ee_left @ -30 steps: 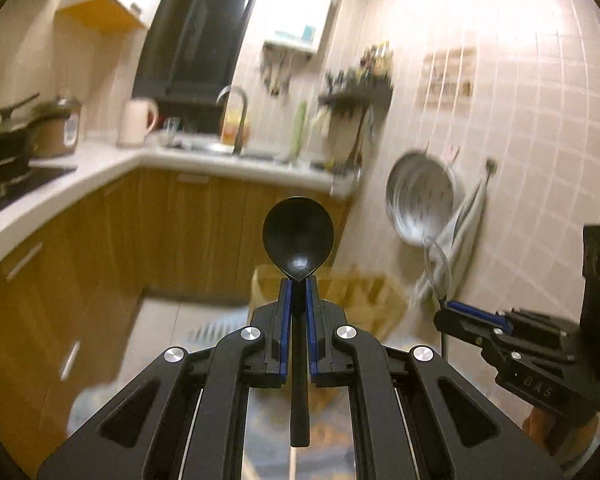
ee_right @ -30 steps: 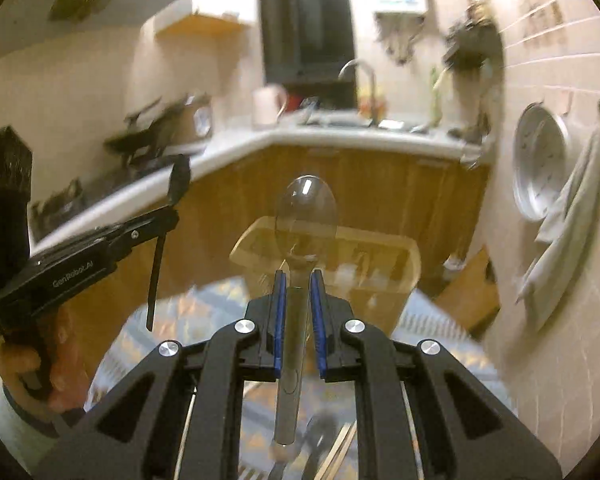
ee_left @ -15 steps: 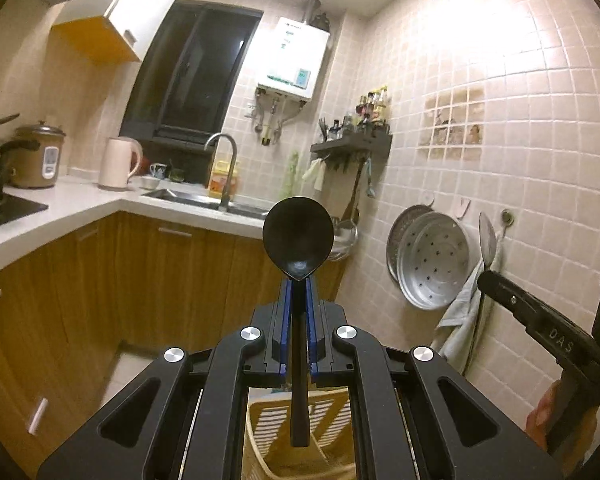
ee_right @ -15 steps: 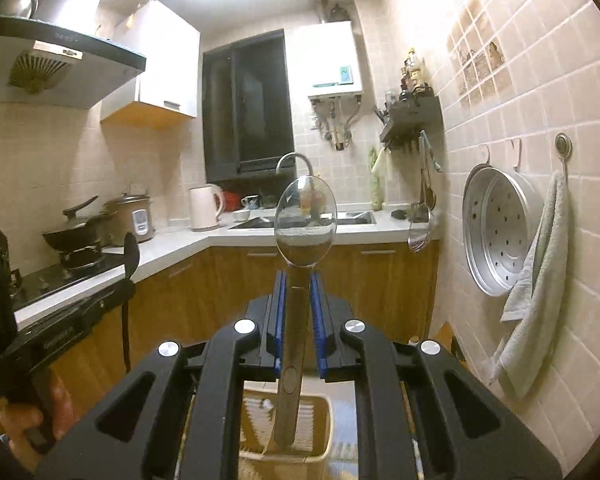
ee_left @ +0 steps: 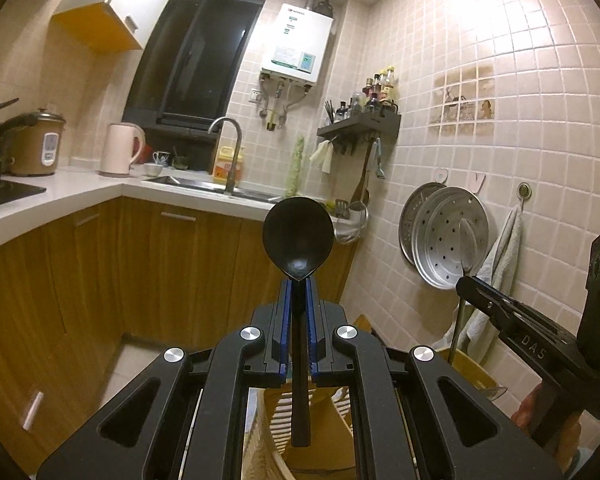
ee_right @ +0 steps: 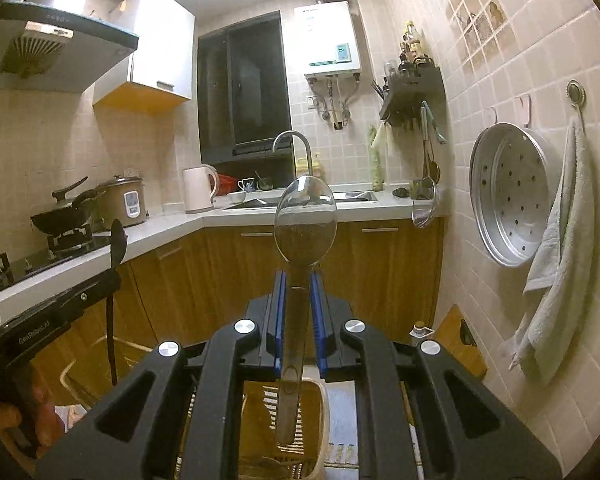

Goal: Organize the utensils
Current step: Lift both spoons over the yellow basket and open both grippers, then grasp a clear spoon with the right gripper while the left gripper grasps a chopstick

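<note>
My left gripper is shut on a black spoon, held upright with the bowl up and the handle hanging down over a yellow slatted utensil basket. My right gripper is shut on a metal spoon, also bowl up, its handle hanging above a yellow basket. The right gripper shows at the right of the left wrist view. The left gripper shows at the left of the right wrist view with the black spoon.
A white counter with wood cabinets runs along the left and back, holding a wok, rice cooker, kettle and sink. On the tiled right wall hang a steamer tray and towel.
Both grippers tilted up from facing the floor and basket to facing the kitchen wall, each still holding its spoon. The baskets dropped to the bottom of both views.
</note>
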The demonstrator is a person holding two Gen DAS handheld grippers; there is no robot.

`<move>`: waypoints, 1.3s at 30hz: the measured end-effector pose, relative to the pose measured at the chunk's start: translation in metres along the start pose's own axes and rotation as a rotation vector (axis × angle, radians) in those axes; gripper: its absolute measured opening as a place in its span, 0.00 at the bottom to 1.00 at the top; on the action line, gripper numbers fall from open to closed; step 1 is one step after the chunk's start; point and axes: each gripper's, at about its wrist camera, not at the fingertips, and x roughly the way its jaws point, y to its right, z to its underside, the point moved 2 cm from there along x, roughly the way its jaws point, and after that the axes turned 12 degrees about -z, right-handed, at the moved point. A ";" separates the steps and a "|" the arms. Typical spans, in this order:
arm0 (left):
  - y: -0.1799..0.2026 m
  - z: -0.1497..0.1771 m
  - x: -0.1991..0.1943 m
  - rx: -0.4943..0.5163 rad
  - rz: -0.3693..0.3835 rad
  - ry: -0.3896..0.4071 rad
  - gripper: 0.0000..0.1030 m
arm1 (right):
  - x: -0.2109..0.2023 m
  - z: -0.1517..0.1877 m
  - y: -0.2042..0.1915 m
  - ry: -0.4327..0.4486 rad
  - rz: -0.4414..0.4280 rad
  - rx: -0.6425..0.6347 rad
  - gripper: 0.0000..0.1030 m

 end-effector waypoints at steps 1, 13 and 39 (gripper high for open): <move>-0.001 0.001 0.002 -0.003 0.003 -0.010 0.05 | 0.001 0.002 0.000 -0.003 -0.001 -0.003 0.10; -0.005 0.009 -0.014 0.003 0.032 -0.048 0.22 | -0.022 0.018 -0.003 -0.074 -0.054 0.007 0.26; 0.007 0.087 -0.117 0.269 0.050 -0.529 0.37 | -0.106 0.087 -0.052 -0.563 -0.150 0.095 0.43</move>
